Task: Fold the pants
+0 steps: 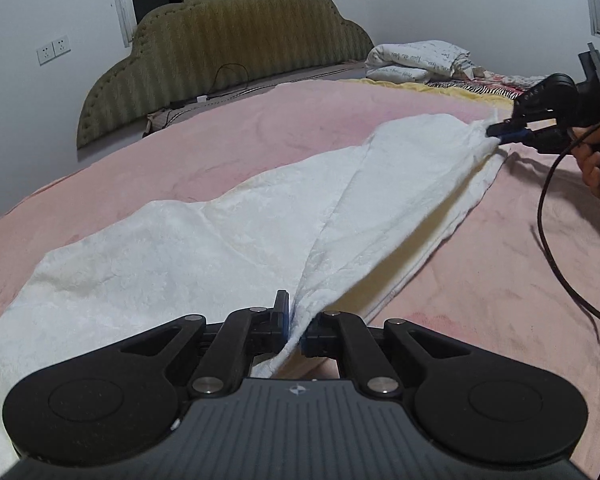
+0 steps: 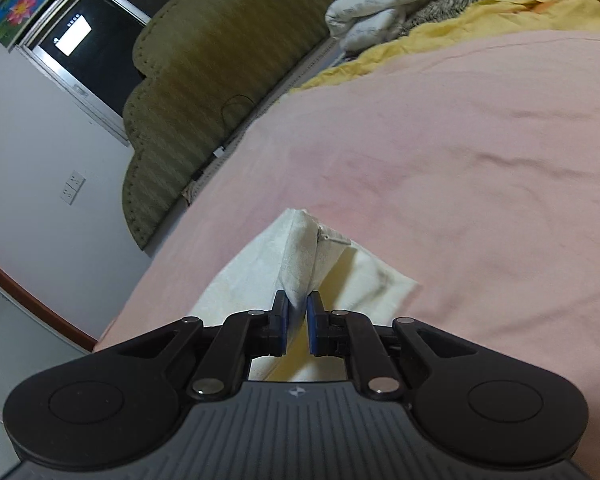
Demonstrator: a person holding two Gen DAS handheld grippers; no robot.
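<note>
White pants [image 1: 204,248] lie stretched across a pink blanket [image 1: 260,136] on a bed. My left gripper [image 1: 298,322] is shut on the near edge of the cloth, which rises from it in a fold. At the far right of the left wrist view, my right gripper [image 1: 496,134] is shut on the other end of the pants, held by a hand [image 1: 590,160]. In the right wrist view, the right gripper [image 2: 299,316] pinches a peak of the white pants [image 2: 300,256], with the rest draped below and to both sides.
A green padded headboard [image 1: 228,60] stands against the wall behind the bed. Folded white bedding [image 1: 416,60] and patterned and yellow cloth [image 2: 480,12] lie at the far corner. A black cable [image 1: 548,216] hangs from the right gripper over the blanket.
</note>
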